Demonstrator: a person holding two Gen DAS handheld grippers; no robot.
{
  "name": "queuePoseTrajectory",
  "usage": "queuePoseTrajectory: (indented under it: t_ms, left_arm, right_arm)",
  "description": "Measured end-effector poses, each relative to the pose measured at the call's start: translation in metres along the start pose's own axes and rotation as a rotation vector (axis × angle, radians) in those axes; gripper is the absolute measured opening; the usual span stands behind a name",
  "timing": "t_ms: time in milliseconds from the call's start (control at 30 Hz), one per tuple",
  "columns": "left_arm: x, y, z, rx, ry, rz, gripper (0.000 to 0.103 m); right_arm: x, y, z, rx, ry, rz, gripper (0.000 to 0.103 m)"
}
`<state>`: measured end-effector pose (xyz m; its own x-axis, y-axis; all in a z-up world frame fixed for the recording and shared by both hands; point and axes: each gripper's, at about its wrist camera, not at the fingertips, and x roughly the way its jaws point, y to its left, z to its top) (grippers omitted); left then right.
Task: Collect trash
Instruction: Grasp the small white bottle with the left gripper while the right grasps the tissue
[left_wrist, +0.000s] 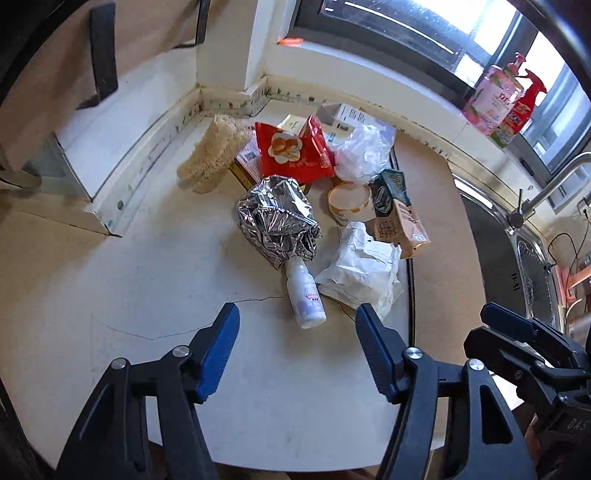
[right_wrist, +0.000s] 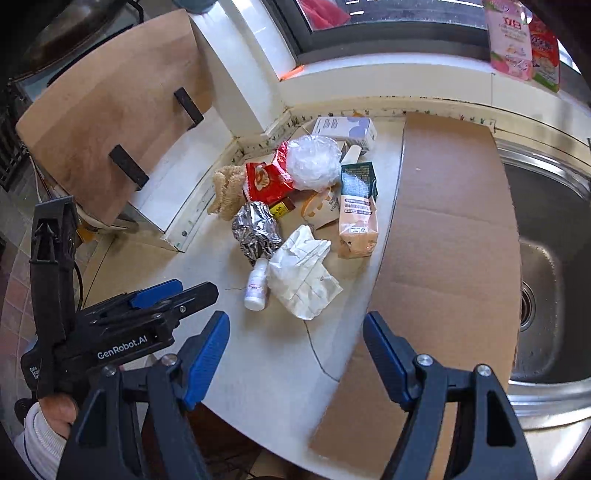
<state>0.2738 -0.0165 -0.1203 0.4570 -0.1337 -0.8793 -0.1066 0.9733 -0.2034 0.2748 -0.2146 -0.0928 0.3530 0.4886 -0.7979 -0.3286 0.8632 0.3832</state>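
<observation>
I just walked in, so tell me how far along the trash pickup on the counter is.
Nothing looks collected yet. The left gripper and right gripper are both open and empty, short of the pile. The small white bottle, crumpled foil, white paper bag and red snack packet all remain on the counter.

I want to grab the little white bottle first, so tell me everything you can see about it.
The small white bottle looks plastic, with a pale printed label. It lies on its side on the countertop, base toward the camera, its neck tucked under the crumpled foil. The white paper bag lies right beside it. No fingers touch it.
</observation>
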Motion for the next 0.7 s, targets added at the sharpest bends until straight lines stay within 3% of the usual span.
queuePoseTrajectory:
  t_ms: [100, 267, 333, 500, 700]
  left_arm:
    - [0.029, -0.003, 0.007, -0.033, 0.041, 0.014, 0.046]
    - [0.053, -0.009, 0.012, -0.051, 0.068, 0.048, 0.040]
    - [0.061, -0.009, 0.013, -0.053, 0.082, 0.066, 0.031]
    - [0.073, -0.003, 0.008, -0.069, 0.099, 0.073, 0.024]
    - [0.073, 0.007, 0.003, -0.083, 0.099, 0.074, 0.023]
  right_arm:
    - [0.018, -0.015, 0.011, -0.001, 0.034, 0.037, 0.075]
    - [0.038, -0.026, 0.026, -0.016, 0.073, 0.086, 0.075]
    - [0.046, -0.028, 0.030, -0.015, 0.085, 0.108, 0.075]
    - [0.074, -0.028, 0.038, -0.003, 0.130, 0.147, 0.070]
    - [0.105, -0.021, 0.041, 0.001, 0.200, 0.175, 0.063]
